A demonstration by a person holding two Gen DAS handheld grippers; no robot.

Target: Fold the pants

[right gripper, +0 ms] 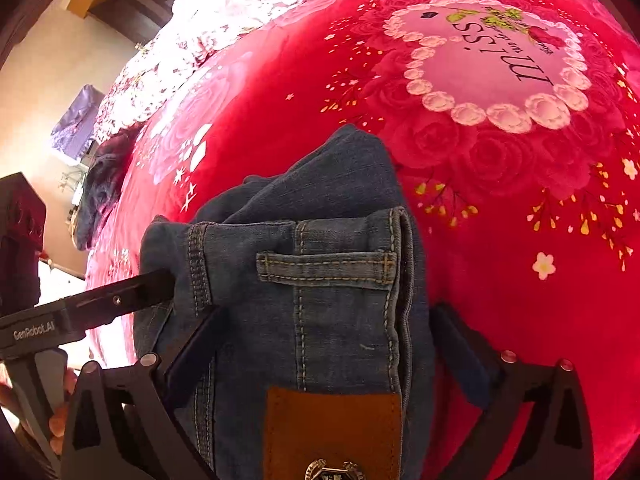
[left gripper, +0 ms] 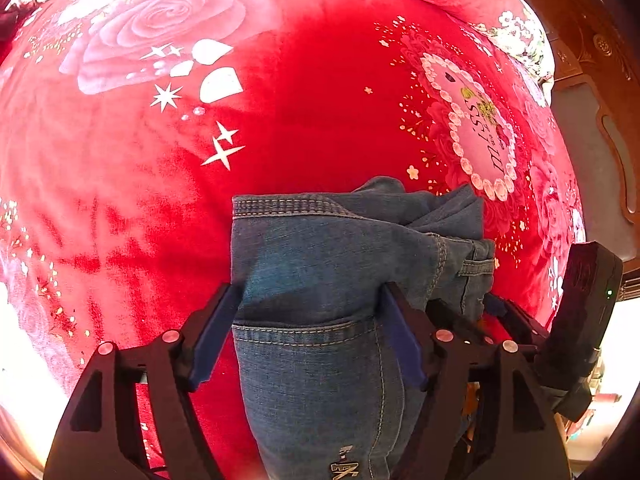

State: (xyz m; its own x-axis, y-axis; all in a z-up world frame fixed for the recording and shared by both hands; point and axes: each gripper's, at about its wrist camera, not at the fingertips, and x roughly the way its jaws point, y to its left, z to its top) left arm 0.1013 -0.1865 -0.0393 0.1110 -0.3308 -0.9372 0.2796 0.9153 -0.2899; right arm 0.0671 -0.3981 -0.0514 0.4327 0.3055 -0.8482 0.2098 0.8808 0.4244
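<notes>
Folded blue jeans (left gripper: 320,248) lie in a thick bundle on a red floral blanket (left gripper: 320,100). My left gripper (left gripper: 310,290) straddles the bundle over a back pocket seam, jaws apart, the denim filling the space between the blue pads without a clear squeeze. My right gripper (right gripper: 326,310) stands wide open around the waistband end of the jeans (right gripper: 320,208), near a belt loop (right gripper: 326,266) and a brown leather patch (right gripper: 332,420); a gap shows beside its right finger. One left gripper finger (right gripper: 120,300) touches the denim's left edge.
The blanket (right gripper: 500,280) carries a pink heart medallion (right gripper: 492,60) beyond the jeans. A dark garment (right gripper: 100,184) lies at the bed's far left edge. A carved wooden headboard (left gripper: 592,80) stands at the right. A hand (right gripper: 60,400) grips the left tool.
</notes>
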